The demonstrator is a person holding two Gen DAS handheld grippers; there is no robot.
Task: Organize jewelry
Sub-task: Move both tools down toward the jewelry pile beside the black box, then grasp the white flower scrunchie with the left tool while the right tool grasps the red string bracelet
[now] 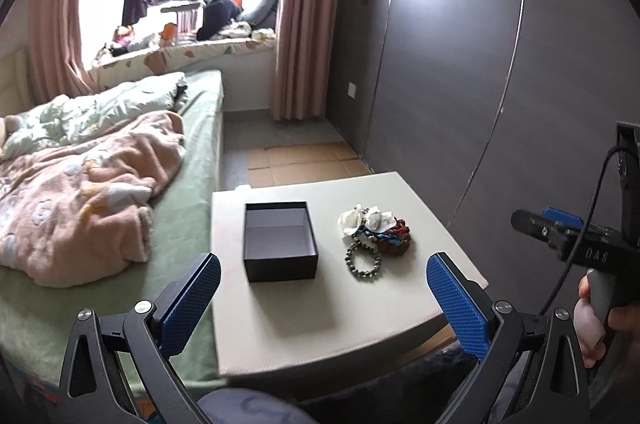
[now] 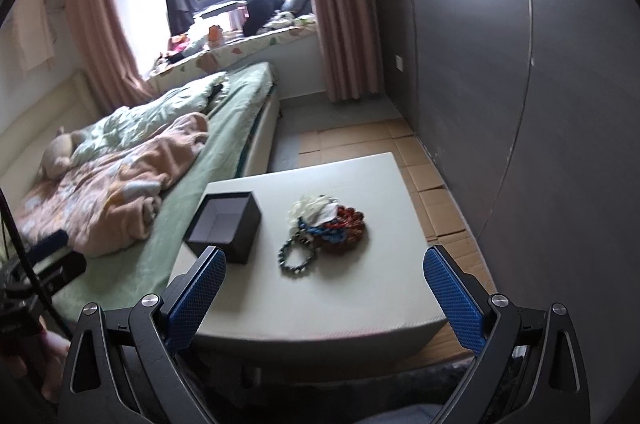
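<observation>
An open, empty black box point(image 1: 280, 244) point(image 2: 224, 226) sits on the left part of a small white table point(image 1: 304, 312) point(image 2: 340, 288). To its right lies a pile of jewelry point(image 1: 374, 230) point(image 2: 326, 224): white shell pieces, blue and red cords, and a dark bead bracelet point(image 1: 362, 260) point(image 2: 298, 258) at the front. My left gripper point(image 1: 324, 278) is open and empty, held above the table's near edge. My right gripper point(image 2: 324, 272) is open and empty, also near the front edge; it shows at the right of the left wrist view point(image 1: 560, 236).
A bed point(image 1: 188, 184) with a green sheet and pink blanket point(image 1: 80, 192) adjoins the table's left side. A dark grey wardrobe wall point(image 1: 460, 72) runs along the right. Cardboard sheets point(image 1: 304, 160) cover the floor beyond the table.
</observation>
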